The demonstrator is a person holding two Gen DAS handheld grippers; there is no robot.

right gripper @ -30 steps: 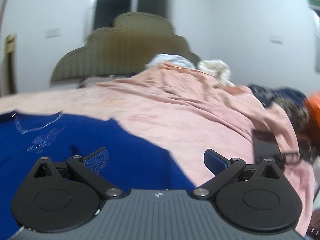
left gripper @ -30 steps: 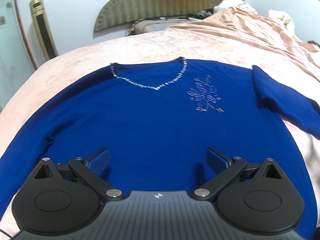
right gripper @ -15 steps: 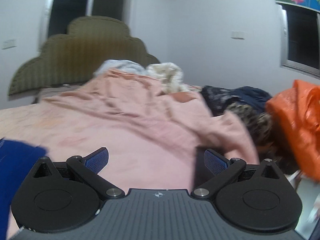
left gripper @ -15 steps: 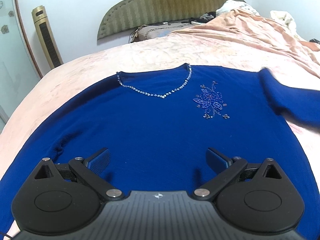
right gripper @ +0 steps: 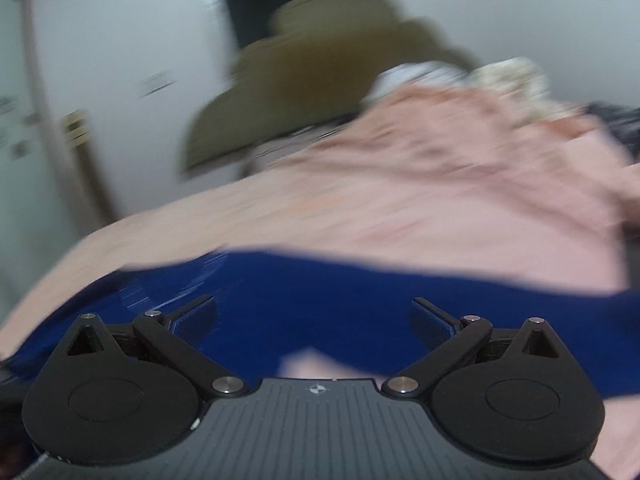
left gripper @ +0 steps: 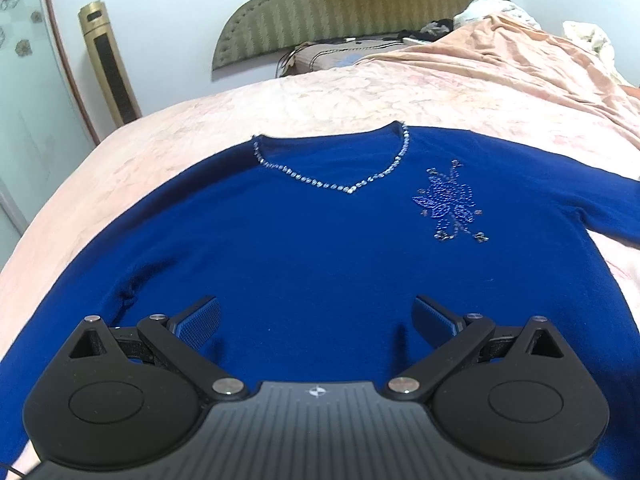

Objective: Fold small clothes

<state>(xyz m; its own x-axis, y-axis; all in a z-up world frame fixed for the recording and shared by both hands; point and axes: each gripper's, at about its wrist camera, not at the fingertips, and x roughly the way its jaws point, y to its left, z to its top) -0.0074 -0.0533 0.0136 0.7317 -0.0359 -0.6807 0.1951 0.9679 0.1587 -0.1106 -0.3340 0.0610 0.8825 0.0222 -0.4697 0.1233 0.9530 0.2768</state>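
Note:
A dark blue sweater [left gripper: 320, 248] lies flat, front up, on the pink bedspread [left gripper: 360, 100]. It has a beaded V-neckline [left gripper: 344, 188] and a beaded flower [left gripper: 448, 204] on the chest. Its right sleeve [left gripper: 600, 208] stretches out to the right. My left gripper [left gripper: 316, 316] is open and empty, just above the sweater's lower body. My right gripper [right gripper: 312, 316] is open and empty over the sweater's right side [right gripper: 360, 292], where the sleeve [right gripper: 560, 320] runs off to the right. The right wrist view is motion-blurred.
An olive headboard [left gripper: 360, 4] and a pillow [left gripper: 340, 56] stand at the bed's far end. A crumpled peach blanket [left gripper: 520, 64] is heaped at the far right. A gold tower fan [left gripper: 108, 68] stands by the wall on the left.
The right gripper has swung back left from the room's right side and now faces the sweater's sleeve. The sleeve lies straighter out to the right. The left gripper has drawn back slightly.

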